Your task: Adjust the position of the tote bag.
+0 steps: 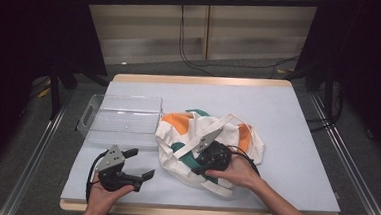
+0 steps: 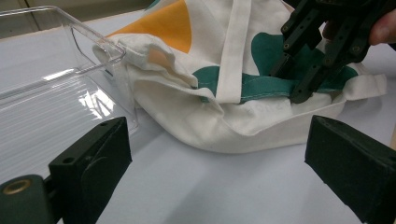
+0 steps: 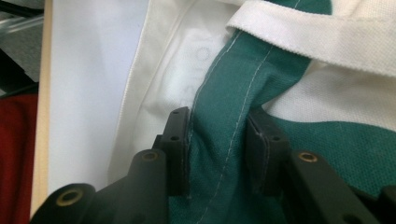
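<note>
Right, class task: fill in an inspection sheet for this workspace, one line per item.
Surface: pale blue table with wooden edging.
Job's things: crumpled white cloth bag with orange and green patches; a green fold bunched between the right gripper jaws.
Clutter: clear plastic tray touching the bag's left side.
Grippers: left gripper open, beside the bag.
Cables: black cable looping from the left gripper; more on the floor.
Surroundings: black curtains, metal rails.
</note>
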Demonstrator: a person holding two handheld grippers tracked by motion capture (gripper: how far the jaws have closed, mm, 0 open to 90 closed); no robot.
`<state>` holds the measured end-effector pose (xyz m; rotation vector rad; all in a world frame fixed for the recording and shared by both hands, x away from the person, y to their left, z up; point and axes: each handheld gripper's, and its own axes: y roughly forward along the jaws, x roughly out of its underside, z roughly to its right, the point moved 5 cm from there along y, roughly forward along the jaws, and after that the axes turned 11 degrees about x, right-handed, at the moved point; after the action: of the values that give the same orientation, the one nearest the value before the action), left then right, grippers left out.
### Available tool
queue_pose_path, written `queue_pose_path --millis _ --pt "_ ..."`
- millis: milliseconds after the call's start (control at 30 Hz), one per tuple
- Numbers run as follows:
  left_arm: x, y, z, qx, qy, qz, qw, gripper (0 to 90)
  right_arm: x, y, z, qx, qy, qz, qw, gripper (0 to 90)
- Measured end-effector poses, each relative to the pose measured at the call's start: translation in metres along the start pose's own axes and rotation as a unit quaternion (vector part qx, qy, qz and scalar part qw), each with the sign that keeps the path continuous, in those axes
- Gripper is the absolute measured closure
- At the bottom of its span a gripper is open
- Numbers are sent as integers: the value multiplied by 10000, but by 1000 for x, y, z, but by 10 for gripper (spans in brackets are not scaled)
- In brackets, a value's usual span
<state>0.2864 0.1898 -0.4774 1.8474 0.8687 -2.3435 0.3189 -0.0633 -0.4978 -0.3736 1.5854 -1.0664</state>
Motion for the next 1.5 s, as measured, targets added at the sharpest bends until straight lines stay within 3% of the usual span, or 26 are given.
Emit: queue_pose_path --millis 233,267,400,667,1133,1433,1500 --pt "-1 0 1 21 -21 76 10000 71 0 -6 6 -94 157 143 9997 695" --pt "0 -1 1 -13 12 1 10000 71 -1 -7 7 -116 153 191 9996 695" --pt "-1 -2 1 15 -50 120 9999 71 -3 -14 8 -121 227 296 9992 698" --pt "-2 -1 1 100 -73 181 9998 71 -6 -26 12 -72 204 555 9982 779" --pt "-2 -2 3 140 -66 149 9998 116 -9 -47 20 -265 309 1189 9921 790" --pt "-2 -1 4 86 -13 76 9999 123 -12 -57 24 -333 431 1396 9887 789" --pt "-1 0 5 151 -52 88 9998 124 -13 -59 25 -307 429 1452 9880 789"
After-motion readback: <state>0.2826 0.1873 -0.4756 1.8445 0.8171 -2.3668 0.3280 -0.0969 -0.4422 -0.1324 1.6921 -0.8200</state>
